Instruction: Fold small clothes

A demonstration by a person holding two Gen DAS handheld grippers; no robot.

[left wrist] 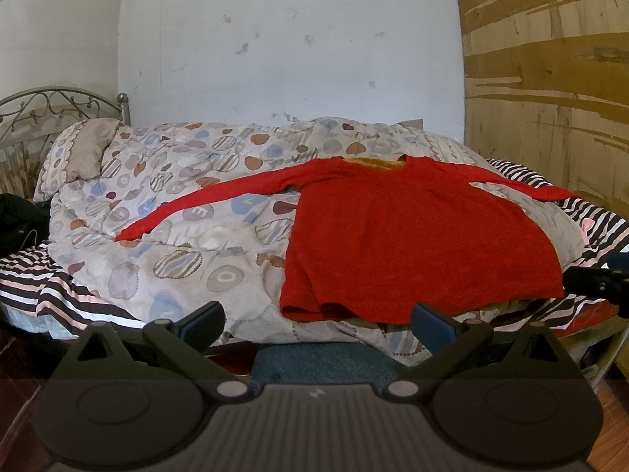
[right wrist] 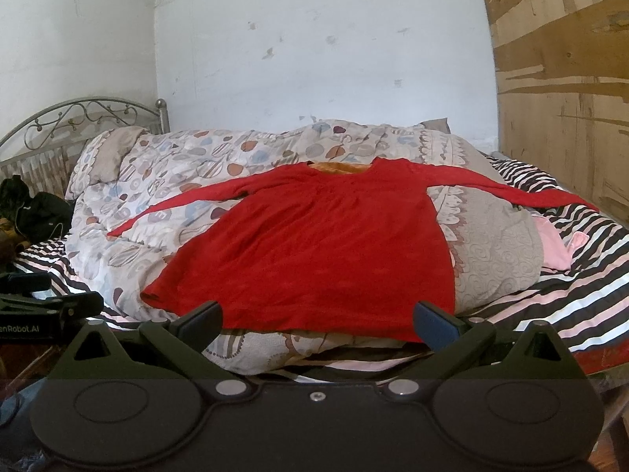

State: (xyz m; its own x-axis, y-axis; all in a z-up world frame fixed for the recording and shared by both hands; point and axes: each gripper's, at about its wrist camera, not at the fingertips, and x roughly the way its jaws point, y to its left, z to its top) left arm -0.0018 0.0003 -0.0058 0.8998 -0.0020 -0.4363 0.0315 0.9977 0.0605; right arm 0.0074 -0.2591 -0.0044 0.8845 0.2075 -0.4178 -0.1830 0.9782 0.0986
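Both jaws spread wide, holding nothing: left gripper (left wrist: 316, 324) and right gripper (right wrist: 316, 324) hover just short of the red sweater's (right wrist: 314, 247) hem. The sweater lies flat on the quilt (left wrist: 157, 204), neck far, sleeves out sideways. Right gripper sits centred on it; left is off toward its left corner.

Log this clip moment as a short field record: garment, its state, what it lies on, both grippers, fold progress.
garment: red long-sleeved top
state: spread flat, both sleeves stretched out sideways
surface: patterned quilt over striped sheet
left gripper: open, holding nothing, short of the hem
right gripper: open, holding nothing, at the hem edge
fold progress: not yet begun
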